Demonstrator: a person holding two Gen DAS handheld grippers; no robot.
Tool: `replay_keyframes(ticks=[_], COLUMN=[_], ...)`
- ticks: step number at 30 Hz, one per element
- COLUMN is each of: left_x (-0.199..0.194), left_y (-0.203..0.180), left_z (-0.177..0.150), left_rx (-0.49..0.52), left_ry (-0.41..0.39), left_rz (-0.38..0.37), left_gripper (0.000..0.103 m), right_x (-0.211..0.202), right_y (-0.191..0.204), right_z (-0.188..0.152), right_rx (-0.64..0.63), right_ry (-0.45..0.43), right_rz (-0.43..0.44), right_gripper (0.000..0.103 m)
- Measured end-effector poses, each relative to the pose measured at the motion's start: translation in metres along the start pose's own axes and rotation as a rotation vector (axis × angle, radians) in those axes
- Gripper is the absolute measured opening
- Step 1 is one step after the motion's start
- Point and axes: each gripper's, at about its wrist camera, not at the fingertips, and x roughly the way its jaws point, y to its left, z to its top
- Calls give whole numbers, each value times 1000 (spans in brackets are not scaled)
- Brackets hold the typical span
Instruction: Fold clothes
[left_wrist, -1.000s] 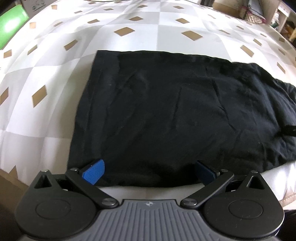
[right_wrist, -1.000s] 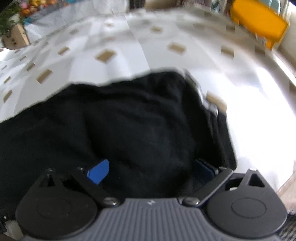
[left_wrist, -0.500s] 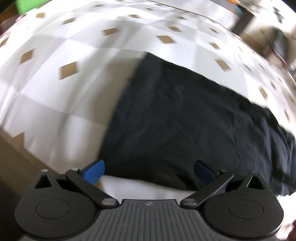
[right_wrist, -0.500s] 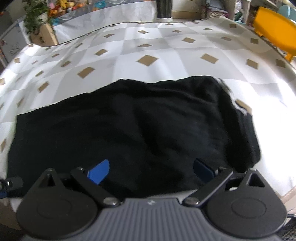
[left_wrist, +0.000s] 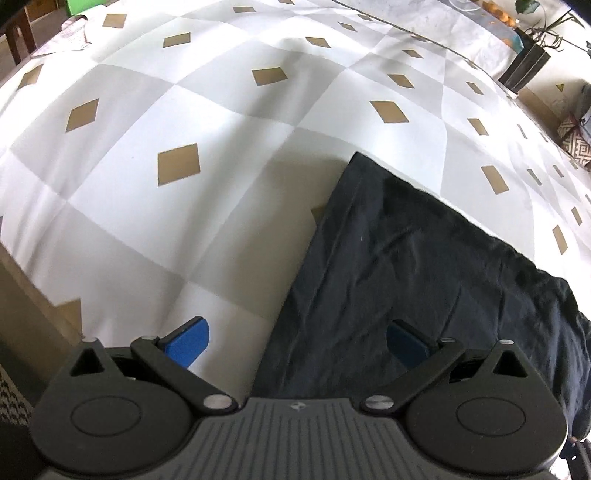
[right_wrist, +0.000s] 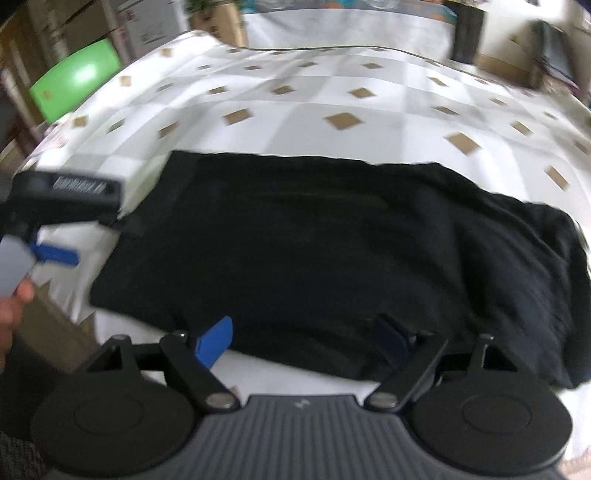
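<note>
Grippers first: my left gripper (left_wrist: 295, 345) hangs released over the black garment's (left_wrist: 424, 288) left edge, and my right gripper (right_wrist: 304, 341) is unclenched, jaws just narrowing, probably lining up the near hem on the bench (left_wrist: 166, 110).

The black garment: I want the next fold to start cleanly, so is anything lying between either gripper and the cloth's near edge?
Nothing visible is in the way. The left gripper is open over the black garment's left edge; the right gripper, jaws just closing, holds nothing above the near hem. Only bare tablecloth surrounds it.
</note>
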Motion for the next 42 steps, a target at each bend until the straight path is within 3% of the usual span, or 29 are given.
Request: replay_keyframes(ticks=[5,8,12,20,30,37,42], left_x=[4,4,1,-4,19,36,45], left_y=[0,-7,-19,-32,-29,-38,-37], left_z=[10,14,24,53,75,86,94], left_rx=[11,59,154,290,271,310,285], left_ry=[29,38,51,72,149,195,219], left_rz=[-16,-25,-34,-57,-69,-76,-82], left_gripper=[102,101,89,89,89,89,89], right_x=[6,8,8,14,29,48,59], right_y=[18,29,47,83,117,135,146], right_z=[0,0,-2,-2,-2,1,4], right_rx=[-59,-91,-149,-252,-371,-409,-443], right_ry=[17,17,4,-12,-28,-22,-33], right_rz=[37,55,93,141,216,218,210], right_gripper=[83,81,77,74,75,76,77])
